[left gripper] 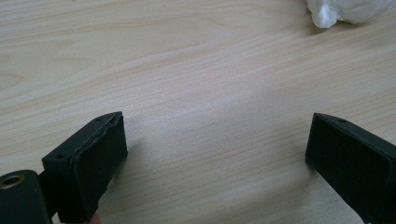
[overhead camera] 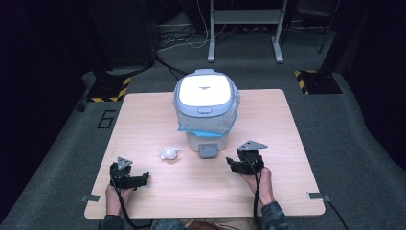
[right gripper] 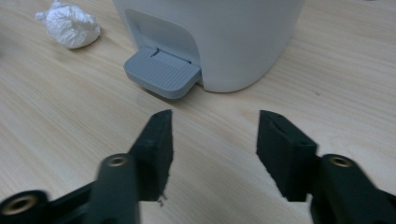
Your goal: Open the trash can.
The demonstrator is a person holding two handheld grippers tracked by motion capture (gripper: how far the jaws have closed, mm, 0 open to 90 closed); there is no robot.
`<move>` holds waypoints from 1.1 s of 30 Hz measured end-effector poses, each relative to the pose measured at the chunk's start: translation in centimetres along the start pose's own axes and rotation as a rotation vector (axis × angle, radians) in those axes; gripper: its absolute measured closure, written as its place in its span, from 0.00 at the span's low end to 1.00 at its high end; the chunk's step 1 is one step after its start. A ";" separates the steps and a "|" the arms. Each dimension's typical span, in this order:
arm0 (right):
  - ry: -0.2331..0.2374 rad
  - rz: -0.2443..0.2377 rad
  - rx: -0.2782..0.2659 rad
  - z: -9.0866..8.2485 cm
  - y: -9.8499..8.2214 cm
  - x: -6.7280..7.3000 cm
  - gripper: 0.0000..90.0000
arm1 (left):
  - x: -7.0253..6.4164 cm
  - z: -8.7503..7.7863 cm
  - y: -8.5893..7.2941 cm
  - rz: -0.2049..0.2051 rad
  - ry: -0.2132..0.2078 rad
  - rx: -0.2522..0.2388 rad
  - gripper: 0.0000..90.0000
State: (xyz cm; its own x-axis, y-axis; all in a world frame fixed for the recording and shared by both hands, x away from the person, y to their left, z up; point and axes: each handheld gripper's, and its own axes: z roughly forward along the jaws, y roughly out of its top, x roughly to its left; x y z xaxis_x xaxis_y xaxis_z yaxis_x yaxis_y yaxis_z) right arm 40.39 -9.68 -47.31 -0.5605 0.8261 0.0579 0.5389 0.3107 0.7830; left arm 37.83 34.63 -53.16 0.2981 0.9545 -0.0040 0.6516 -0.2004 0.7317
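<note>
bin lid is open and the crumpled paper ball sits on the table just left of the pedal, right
Not quite: the bin lid is closed, lying flat on the bin in the high view. The rest holds: the crumpled paper ball sits on the table just left of the pedal.

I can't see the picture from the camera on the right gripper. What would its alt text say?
Two black jaws of the right gripper stand apart with nothing between them, over a pale wooden table. Just beyond them is the grey foot pedal at the base of a white pedal bin. A crumpled white paper ball lies on the table at the upper left.
</note>
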 end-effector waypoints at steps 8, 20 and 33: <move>-0.017 -0.026 -0.083 0.8 0.5 0.9 0.99 | 0.0 0.0 0.0 -0.004 -0.001 -0.008 0.07; -0.018 -0.041 -0.149 2.7 0.8 1.7 1.00 | 0.0 0.0 0.0 -0.004 0.000 -0.008 0.07; 0.008 -0.068 -0.146 5.5 0.9 2.6 1.00 | 0.0 0.0 0.0 -0.005 -0.001 -0.007 0.07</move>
State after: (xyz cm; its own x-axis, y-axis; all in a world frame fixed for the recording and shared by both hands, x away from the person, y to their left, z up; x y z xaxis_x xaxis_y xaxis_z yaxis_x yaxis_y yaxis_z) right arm 42.90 -4.65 -49.83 -0.5981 0.8014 0.0065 0.4027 0.2935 0.8670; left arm 37.83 34.64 -53.18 0.2955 0.9553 -0.0078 0.6478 -0.1944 0.7366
